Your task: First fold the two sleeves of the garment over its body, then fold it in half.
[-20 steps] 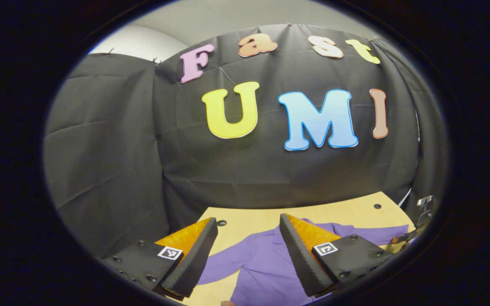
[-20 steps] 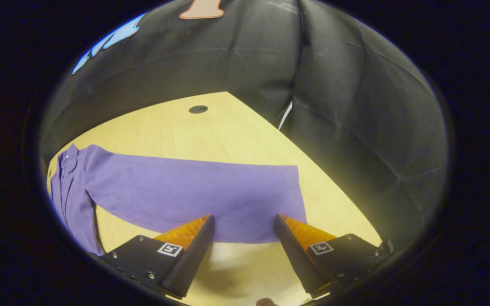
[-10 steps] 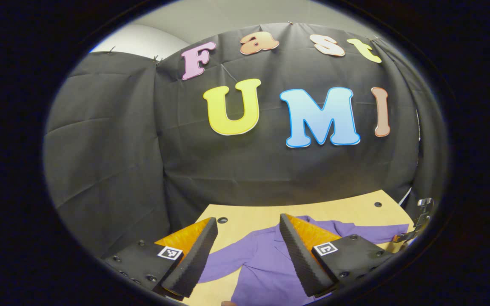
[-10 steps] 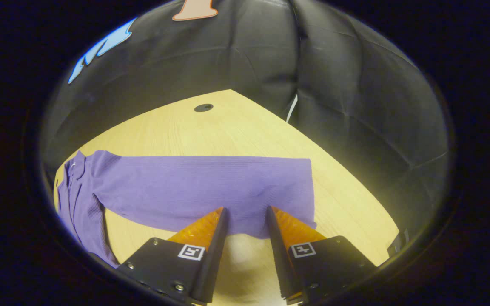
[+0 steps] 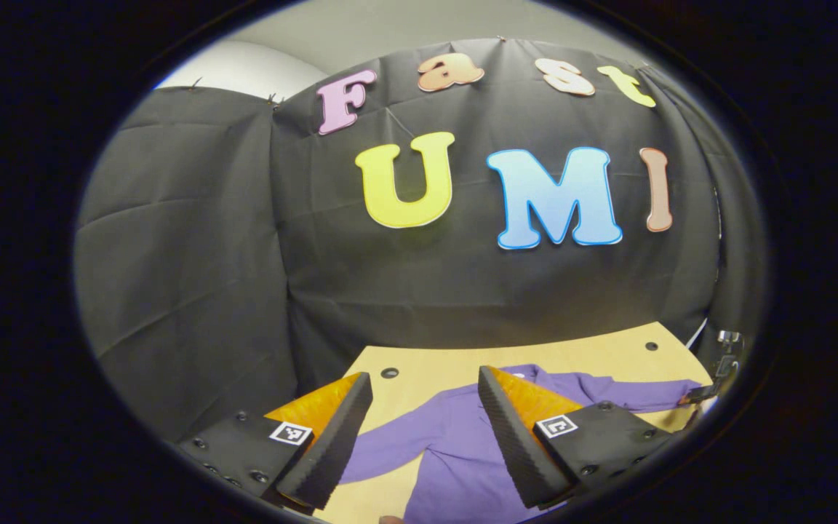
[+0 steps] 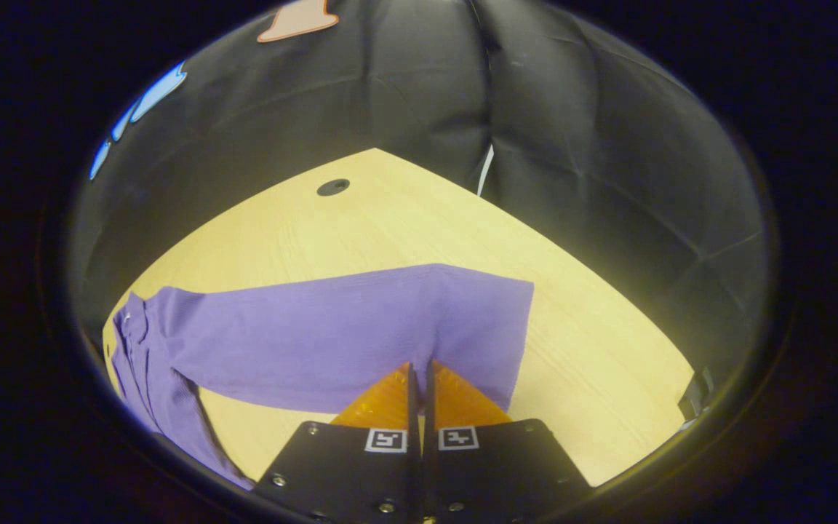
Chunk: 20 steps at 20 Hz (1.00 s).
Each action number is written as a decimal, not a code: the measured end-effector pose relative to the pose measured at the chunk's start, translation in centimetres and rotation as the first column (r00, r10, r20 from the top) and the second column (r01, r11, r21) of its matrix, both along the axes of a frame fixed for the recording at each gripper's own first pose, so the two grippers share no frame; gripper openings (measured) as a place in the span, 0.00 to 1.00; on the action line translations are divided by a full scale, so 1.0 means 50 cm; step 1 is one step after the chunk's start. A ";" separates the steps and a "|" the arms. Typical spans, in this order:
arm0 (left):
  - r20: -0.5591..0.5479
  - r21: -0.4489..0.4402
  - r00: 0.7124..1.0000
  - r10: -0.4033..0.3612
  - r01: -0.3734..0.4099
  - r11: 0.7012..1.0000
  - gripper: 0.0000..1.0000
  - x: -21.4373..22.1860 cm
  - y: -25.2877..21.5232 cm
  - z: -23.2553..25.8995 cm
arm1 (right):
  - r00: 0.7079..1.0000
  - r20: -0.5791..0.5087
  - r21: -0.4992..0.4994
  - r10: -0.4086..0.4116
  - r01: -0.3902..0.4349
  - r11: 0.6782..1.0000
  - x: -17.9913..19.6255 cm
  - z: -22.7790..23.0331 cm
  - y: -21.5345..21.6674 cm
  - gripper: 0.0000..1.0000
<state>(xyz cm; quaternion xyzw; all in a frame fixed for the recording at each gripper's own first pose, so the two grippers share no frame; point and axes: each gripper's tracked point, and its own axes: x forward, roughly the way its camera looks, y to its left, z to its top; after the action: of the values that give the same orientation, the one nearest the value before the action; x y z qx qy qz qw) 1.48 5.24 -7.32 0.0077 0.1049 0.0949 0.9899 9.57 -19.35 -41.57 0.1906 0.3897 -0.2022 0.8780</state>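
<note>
Low in the right gripper view, right gripper (image 6: 419,372): jaws pinched together on the near edge of the purple garment's sleeve (image 6: 346,338), seemingly to carry it over the body. Beyond, sleeve flat across bench (image 6: 608,349). Left gripper (image 5: 423,418): jaws apart, above garment (image 5: 455,451) at lower frame.

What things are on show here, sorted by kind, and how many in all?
Purple garment: 1
Wooden table: 1
Tongs: 2, the left tongs open, the right tongs pinching the garment's sleeve
Total: 4

Garment (image 6: 332,335) body past the right gripper view's lower-left edge.
</note>
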 end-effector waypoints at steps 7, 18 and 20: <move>0.010 -0.011 1.000 0.002 -0.002 1.000 1.00 -0.011 0.043 -0.001 | 0.987 0.143 0.040 0.075 -0.082 0.996 0.067 0.124 0.129 0.00; 0.011 -0.038 0.998 0.061 -0.060 0.997 1.00 -0.062 0.195 -0.022 | 0.901 0.264 0.040 0.344 -0.367 0.930 0.119 0.260 0.498 0.01; 0.009 -0.039 0.997 0.079 -0.078 0.996 1.00 -0.075 0.229 -0.025 | 0.885 0.270 0.047 0.378 -0.405 0.913 0.115 0.264 0.563 0.01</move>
<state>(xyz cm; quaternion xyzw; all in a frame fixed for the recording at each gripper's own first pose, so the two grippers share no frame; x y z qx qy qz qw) -2.29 16.70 -8.55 -0.0162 0.1018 0.1317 0.9859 15.34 8.81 -28.38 0.1771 0.3136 0.0257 0.9325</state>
